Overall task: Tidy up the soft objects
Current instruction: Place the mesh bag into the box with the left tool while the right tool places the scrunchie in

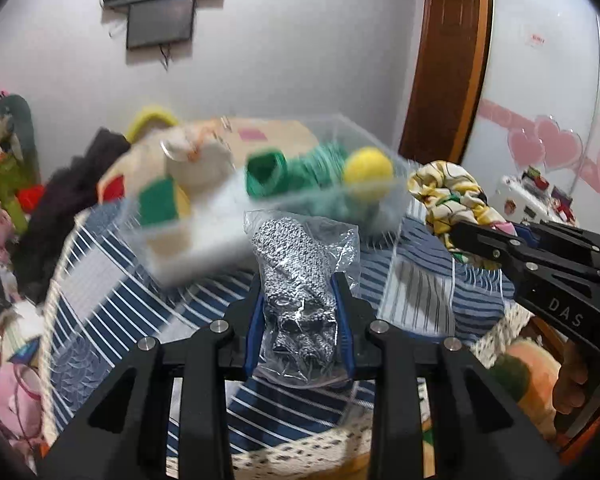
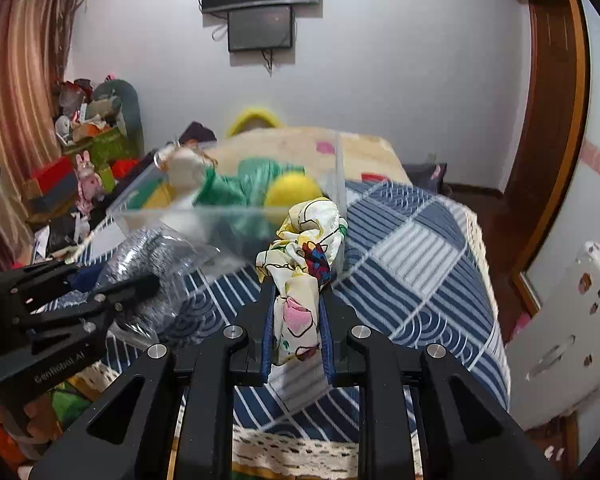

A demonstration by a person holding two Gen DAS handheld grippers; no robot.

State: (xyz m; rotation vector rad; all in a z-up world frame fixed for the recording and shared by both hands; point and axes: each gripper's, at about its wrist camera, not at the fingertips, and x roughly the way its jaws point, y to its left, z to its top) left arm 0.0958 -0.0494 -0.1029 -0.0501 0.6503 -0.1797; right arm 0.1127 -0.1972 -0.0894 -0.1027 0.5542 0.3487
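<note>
My left gripper (image 1: 300, 280) is shut on a black-and-white knit item in a clear plastic bag (image 1: 296, 268) and holds it above the bed. My right gripper (image 2: 298, 286) is shut on a cream floral cloth (image 2: 304, 248), held near the bin's right front corner. It also shows in the left wrist view (image 1: 452, 196). A clear plastic bin (image 2: 228, 216) stands on the bed just beyond both grippers. It holds a green knit item (image 1: 296, 168), a yellow ball (image 1: 368, 170), a beige plush (image 1: 196, 156) and a green and yellow item (image 1: 160, 200).
The bed has a blue and white patterned cover (image 2: 412, 248) with a lace edge. Clutter and plush toys (image 2: 88, 148) pile up at the left by the wall. A wooden door frame (image 2: 548, 128) and a white appliance (image 2: 568, 340) stand at the right.
</note>
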